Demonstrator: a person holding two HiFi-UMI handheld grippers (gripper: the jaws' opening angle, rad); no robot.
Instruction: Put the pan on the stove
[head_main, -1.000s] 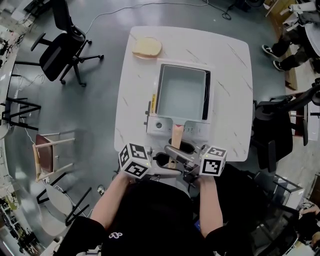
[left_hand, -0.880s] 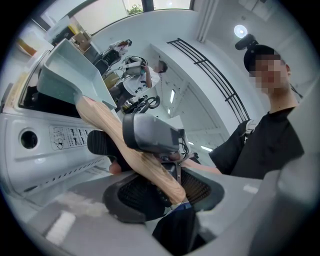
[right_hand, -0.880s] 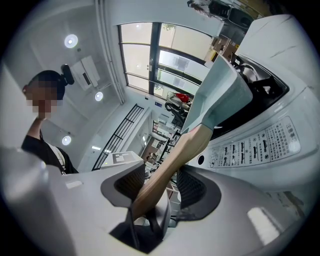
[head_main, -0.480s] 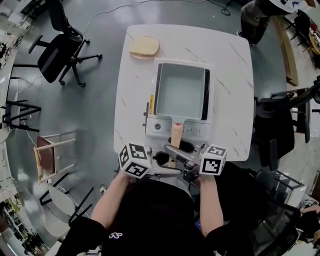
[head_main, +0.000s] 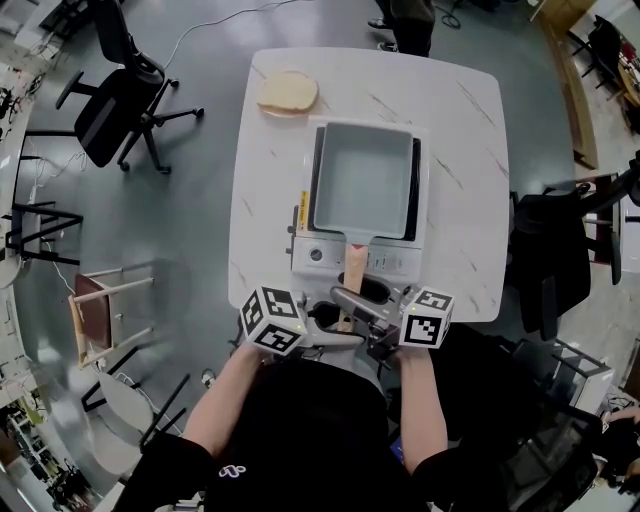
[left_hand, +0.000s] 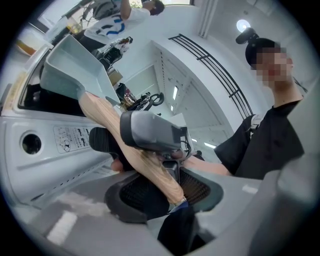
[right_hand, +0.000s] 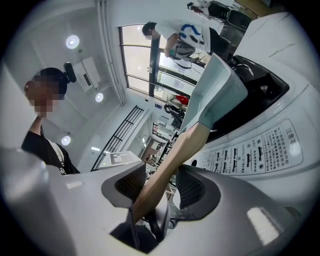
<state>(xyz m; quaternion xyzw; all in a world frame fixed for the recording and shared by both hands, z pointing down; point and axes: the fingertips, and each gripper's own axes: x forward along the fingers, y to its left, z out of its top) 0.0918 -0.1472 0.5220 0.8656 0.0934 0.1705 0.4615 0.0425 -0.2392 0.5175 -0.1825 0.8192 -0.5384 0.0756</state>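
A pale rectangular pan (head_main: 363, 180) sits on the white portable stove (head_main: 400, 262) in the middle of the table. Its wooden handle (head_main: 354, 265) points at me over the stove's front panel. Both grippers meet at the handle's end, by the table's near edge. The handle (left_hand: 107, 117) runs between the jaws of my left gripper (left_hand: 162, 187), which are closing, with a gap still showing at the pads. My right gripper (right_hand: 162, 187) has the handle (right_hand: 177, 155) between its jaws, against one pad and apart from the other. In the head view the left gripper (head_main: 330, 320) and right gripper (head_main: 362, 305) sit side by side.
A slice of bread (head_main: 288, 92) lies at the far left corner of the white table (head_main: 470, 150). A person's legs (head_main: 405, 25) stand past the far edge. An office chair (head_main: 115, 95) and a wooden stool (head_main: 100, 310) are on the left, a black chair (head_main: 560, 250) on the right.
A person has walked along the far side of the table from right toward the middle. The pan and both grippers have hardly moved.
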